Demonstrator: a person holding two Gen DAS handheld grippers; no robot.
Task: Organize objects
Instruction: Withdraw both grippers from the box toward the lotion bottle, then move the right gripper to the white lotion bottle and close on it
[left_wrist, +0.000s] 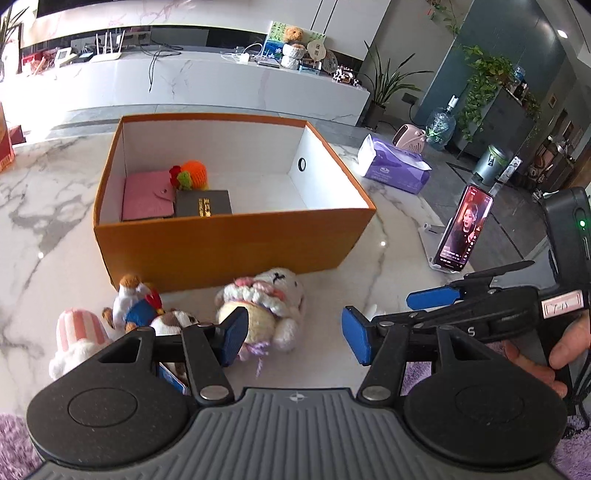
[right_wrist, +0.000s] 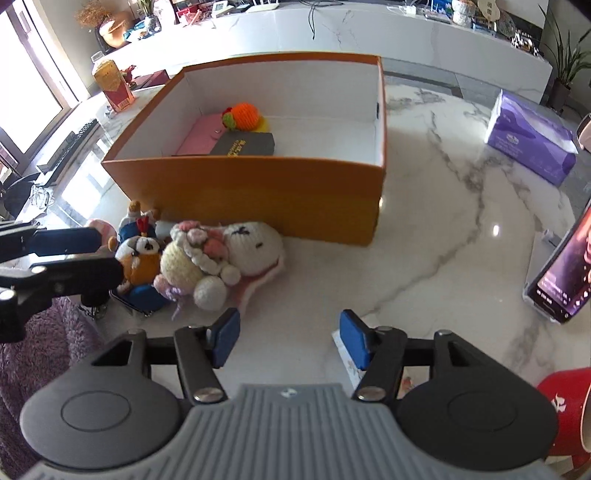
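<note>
Here your left gripper (left_wrist: 293, 338) stands wide with nothing between its pads, and your right gripper (right_wrist: 288, 338) is just as wide and empty over bare marble table (right_wrist: 424, 266). Just ahead, a heap of soft toys (left_wrist: 258, 310) lies against the orange box (left_wrist: 229, 243). Only the left view shows the striped pink toy (left_wrist: 79, 328). Only the right view shows the red thing (right_wrist: 565, 402).

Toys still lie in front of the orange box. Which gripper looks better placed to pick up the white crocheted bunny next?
Probably the left gripper: its open jaws point almost at the white crocheted bunny, one pad beside it. The right gripper, also open, faces bare marble table, the bunny off to its left.
</note>
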